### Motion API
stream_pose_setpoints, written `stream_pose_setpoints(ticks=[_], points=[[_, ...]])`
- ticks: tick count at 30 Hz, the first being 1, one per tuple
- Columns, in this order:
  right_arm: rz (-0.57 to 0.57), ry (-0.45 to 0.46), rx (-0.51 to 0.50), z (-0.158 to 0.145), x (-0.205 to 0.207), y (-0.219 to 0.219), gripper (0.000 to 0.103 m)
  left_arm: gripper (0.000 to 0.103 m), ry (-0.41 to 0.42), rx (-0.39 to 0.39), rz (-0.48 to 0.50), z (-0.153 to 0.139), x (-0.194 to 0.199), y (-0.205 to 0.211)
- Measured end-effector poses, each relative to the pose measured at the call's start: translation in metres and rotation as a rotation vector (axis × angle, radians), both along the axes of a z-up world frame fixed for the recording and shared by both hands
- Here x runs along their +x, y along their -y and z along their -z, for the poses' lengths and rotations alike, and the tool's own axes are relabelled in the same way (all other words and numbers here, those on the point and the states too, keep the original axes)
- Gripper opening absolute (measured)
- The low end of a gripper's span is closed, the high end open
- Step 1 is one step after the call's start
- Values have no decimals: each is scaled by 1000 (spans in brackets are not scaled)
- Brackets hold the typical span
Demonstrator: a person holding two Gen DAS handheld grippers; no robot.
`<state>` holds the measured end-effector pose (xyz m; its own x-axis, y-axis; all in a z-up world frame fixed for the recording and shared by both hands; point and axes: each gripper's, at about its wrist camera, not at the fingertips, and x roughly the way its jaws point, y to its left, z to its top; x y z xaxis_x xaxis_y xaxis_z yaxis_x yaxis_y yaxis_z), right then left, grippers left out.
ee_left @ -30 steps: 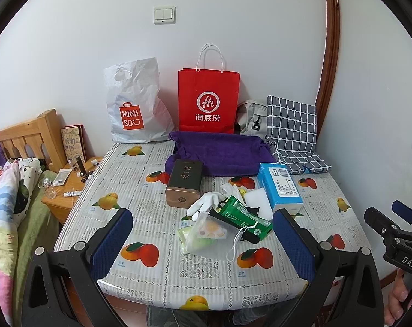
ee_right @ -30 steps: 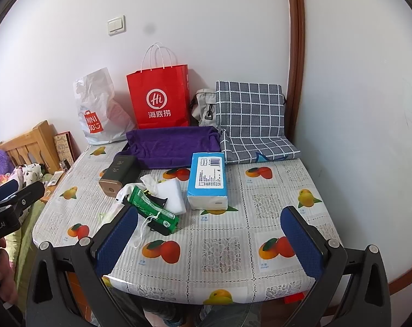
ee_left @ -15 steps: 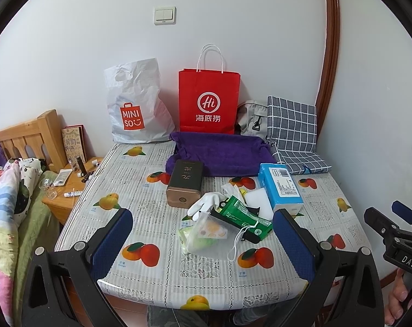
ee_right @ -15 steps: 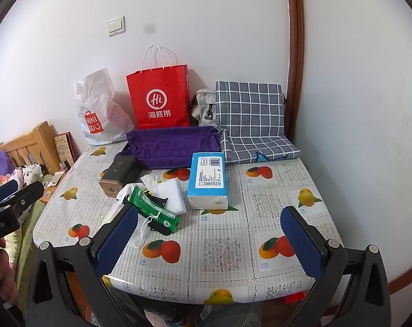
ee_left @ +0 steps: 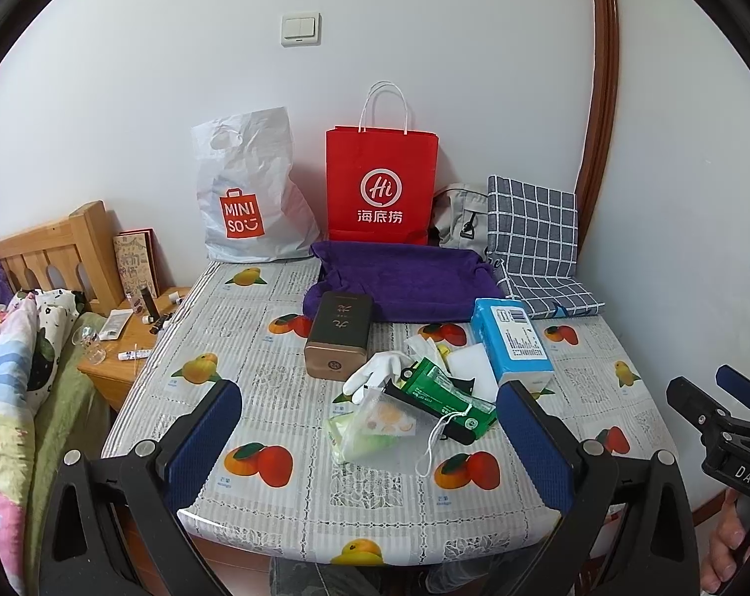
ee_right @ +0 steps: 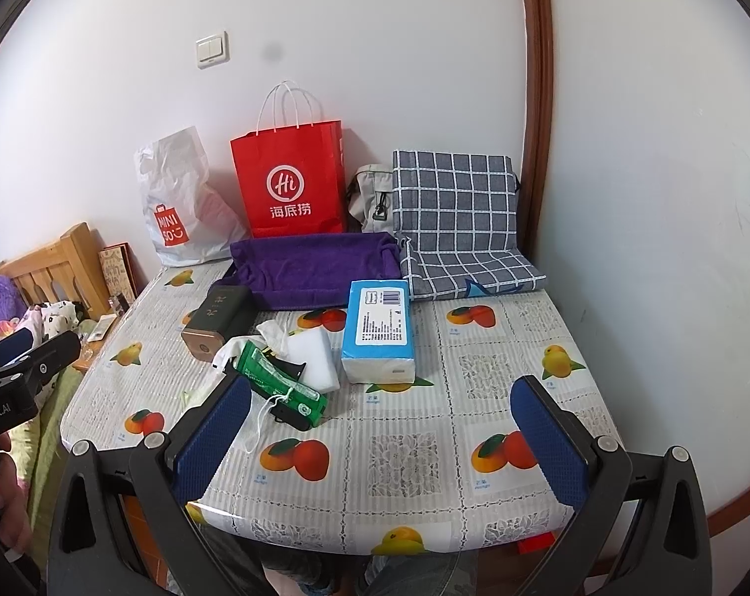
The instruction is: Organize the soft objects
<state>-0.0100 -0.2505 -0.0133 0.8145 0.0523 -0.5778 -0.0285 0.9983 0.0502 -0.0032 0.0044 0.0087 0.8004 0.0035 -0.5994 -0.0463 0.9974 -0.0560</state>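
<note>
Change since earlier: almost none; both grippers parked at near table edge, clutter unmoved.
Left gripper (ee_left: 370, 434): fingers wide apart, empty, short of mesh pouch.
Right gripper (ee_right: 382, 429): fingers wide apart, empty, over bare tablecloth near of tissue pack.
Table (ee_left: 285, 521): fruit-print plastic cover, probably slick under light items.
Mesh pouch (ee_left: 375, 427): nearest of the pile, left and near of tissue pack; translucent, limp, likely very light; best pinched at bunched top by drawstring.
Green packet (ee_left: 444, 397): lies across a black item, touching pouch; crinkly film, probably slippery; take across narrow width.
White glove (ee_left: 375, 370): soft, floppy, just beyond pouch; grab at cuff.
White sponge block (ee_right: 310, 355): touching left of tissue pack; squashy, light.
Tissue pack (ee_right: 379, 328): blue-and-white, soft but bulky; squeeze across short sides.
Dark tin (ee_left: 337, 335): rigid, left of tissue pack; not a soft item, by the look.
Purple towel (ee_left: 404, 280): beyond tissue pack, crumpled, heavier; grip a fold.
Checked cushion (ee_right: 454, 223): far right of tissue pack, against wall.
</note>
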Motion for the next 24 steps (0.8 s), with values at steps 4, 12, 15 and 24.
stream_pose_setpoints(ticks=[4, 12, 15, 24], points=[[-3, 3, -2, 0, 0, -1, 103, 103, 3, 2, -5, 0, 0, -1], [-24, 20, -8, 3, 6, -6, 103, 103, -8, 8, -17, 6, 10, -12], [-39, 13, -11, 11, 13, -10, 103, 103, -44, -2, -21, 21, 22, -19], [-74, -70, -24, 56, 48, -20, 103, 100, -178, -24, -27, 87, 57, -31]])
